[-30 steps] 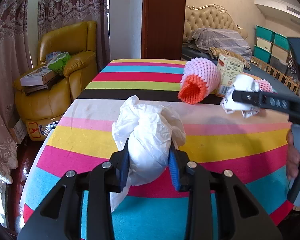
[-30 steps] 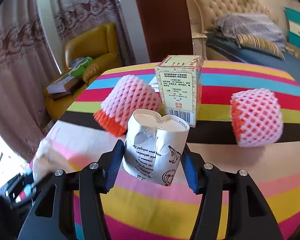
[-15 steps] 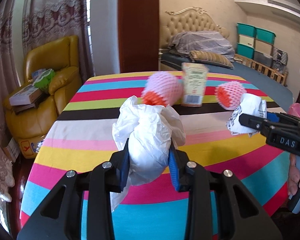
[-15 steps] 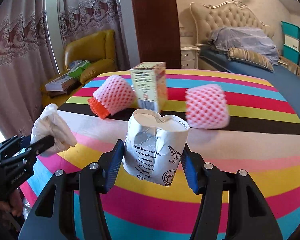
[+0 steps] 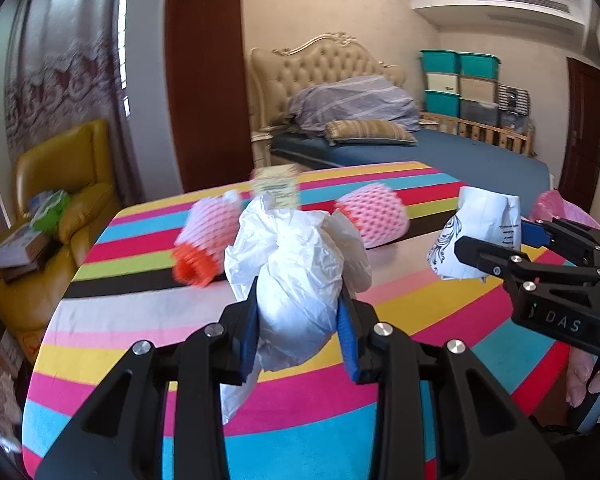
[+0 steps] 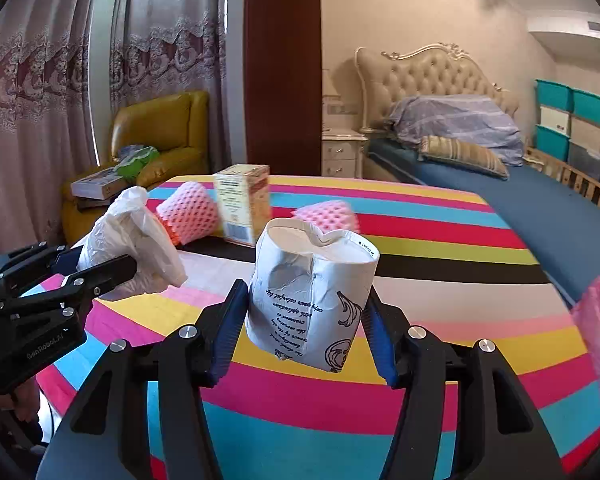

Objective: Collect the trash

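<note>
A crumpled white bag [image 5: 300,280] is clamped between the blue pads of the left gripper [image 5: 299,326] and is held clear above the near edge of the striped table [image 5: 100,344]. A dented paper cup [image 6: 312,296] is gripped by the right gripper [image 6: 306,334], its jaws pressed on both sides, also above the near edge. Toward the far edge, two pink foam nets [image 6: 186,216] [image 6: 326,216] are seen lying on either side of an upright box [image 6: 242,202], and a pink bag [image 6: 598,320] is glimpsed off the table's right edge.
</note>
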`<state>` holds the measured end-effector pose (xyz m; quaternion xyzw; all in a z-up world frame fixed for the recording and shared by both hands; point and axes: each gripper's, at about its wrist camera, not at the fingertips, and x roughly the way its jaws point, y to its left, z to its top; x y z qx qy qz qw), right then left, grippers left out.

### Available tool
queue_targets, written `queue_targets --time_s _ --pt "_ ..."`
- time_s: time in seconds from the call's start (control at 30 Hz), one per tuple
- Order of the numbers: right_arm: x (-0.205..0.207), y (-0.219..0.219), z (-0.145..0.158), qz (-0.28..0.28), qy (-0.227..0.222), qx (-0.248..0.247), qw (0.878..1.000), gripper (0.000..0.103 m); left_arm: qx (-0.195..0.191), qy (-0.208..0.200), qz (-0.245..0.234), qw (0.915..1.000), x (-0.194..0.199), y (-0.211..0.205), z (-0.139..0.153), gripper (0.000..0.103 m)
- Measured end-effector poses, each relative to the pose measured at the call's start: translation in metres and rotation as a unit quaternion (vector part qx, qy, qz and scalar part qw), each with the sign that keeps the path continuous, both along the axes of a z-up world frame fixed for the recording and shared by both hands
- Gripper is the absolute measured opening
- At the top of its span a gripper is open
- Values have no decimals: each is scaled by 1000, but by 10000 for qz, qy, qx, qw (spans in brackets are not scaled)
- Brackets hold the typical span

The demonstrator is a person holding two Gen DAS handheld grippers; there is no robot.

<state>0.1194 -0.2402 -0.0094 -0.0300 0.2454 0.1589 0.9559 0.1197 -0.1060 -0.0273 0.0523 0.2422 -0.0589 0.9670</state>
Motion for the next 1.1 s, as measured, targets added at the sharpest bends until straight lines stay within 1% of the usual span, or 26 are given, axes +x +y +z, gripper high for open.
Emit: queue_targets --time_s 0.13,0.33,0.63,0.73,0.93,1.1 --pt "-7 -20 1 -174 -100 -19 9998 54 64 -102 -256 9996 3 -27 3 33" --pt "-14 -61 -2 -607 -181 -58 9980 54 192 -184 -620 9977 10 -68 5 33" --pt "-18 -117 -5 -1159 -175 54 9931 54 90 75 -1286 9916 30 -121 5 33" --pt "-20 -136 -5 -1357 -198 67 9905 54 110 102 -1503 9885 37 -143 7 33" --pt "-31 -190 -4 -1874 -263 115 9819 54 153 58 -1962 9804 47 -192 13 33" --pt "-36 -239 -5 -2292 -314 122 9728 54 129 59 -2406 9705 54 -244 17 33"
